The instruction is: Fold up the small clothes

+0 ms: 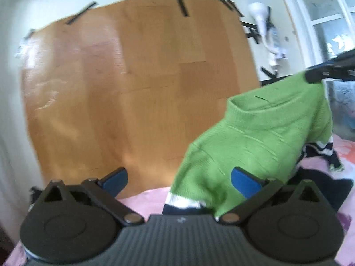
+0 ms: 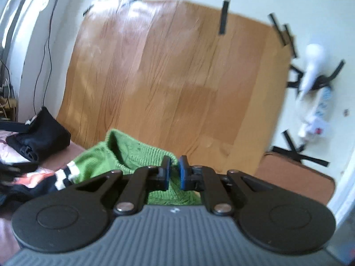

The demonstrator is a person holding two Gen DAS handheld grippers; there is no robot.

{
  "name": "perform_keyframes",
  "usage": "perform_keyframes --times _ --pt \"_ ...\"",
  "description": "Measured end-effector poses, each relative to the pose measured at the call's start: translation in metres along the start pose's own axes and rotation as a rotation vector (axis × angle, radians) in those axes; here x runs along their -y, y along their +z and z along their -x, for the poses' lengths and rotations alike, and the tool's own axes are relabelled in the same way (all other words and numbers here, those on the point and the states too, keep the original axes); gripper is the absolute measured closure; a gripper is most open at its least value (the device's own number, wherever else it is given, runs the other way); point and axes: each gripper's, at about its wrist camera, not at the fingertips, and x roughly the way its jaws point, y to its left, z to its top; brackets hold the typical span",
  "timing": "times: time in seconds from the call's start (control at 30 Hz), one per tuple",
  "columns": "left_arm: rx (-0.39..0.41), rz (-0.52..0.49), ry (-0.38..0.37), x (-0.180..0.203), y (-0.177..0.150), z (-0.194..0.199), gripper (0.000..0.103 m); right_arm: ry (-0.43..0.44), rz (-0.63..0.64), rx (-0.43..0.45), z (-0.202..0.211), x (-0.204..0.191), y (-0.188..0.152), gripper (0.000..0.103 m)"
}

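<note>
Hanging wide open at the left, the left hand-held gripper (image 1: 179,182) has its blue pads spread as far as they go and pinches nothing; one pad merely shows in front of the green knit. Behind it a wood-grain sheet (image 1: 137,84) is taped to the pale wall with black strips.

Further right, the small green sweater (image 1: 255,137) is lifted off the bed (image 1: 144,199), whose cover is pink and patterned. Its ribbed neck opening faces up, and its navy-and-white striped cuffs trail down toward the bedding. At the top right corner of the garment the right hand-held gripper (image 1: 310,78) has its jaws pressed together on the knit edge, so the sweater hangs from that one pinch. The right wrist view confirms it: the blue pads (image 2: 166,175) are closed on the ribbed green edge (image 2: 142,155), with a dark bundle of other clothing (image 2: 42,130) lying on the bed off to the left.

As for progress, the folding of this piece looks barely begun. It is picked up and dangling, unspread, with no fold visible; it probably needs laying flat, then sleeves and body turned in. Whether the dark bundle is already folded cannot be told.

No brand, label or readable writing shows on the sweater or hand-held grippers; the blur would hide small print anyway.
</note>
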Motion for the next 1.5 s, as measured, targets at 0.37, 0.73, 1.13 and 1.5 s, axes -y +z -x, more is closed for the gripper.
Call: perform_keyframes --times 0.37,0.73,1.13,1.5 --pt "-0.305 0.007 -0.169 0.031 -0.021 -0.109 0.0 -0.057 -0.165 -0.112 0.045 -0.002 -0.076 0.092" --pt "-0.336 -0.072 -0.229 0.058 -0.023 -0.109 0.091 -0.034 -0.365 -0.192 0.04 0.005 -0.146 0.09" --pt "0.008 0.298 -0.045 -0.064 -0.011 0.06 0.093 -0.035 -0.195 -0.184 0.033 0.019 -0.16 0.056" --pt "0.059 0.386 0.044 -0.082 -0.012 0.082 0.095 0.034 0.345 -0.18 0.004 -0.05 -0.167 0.025"
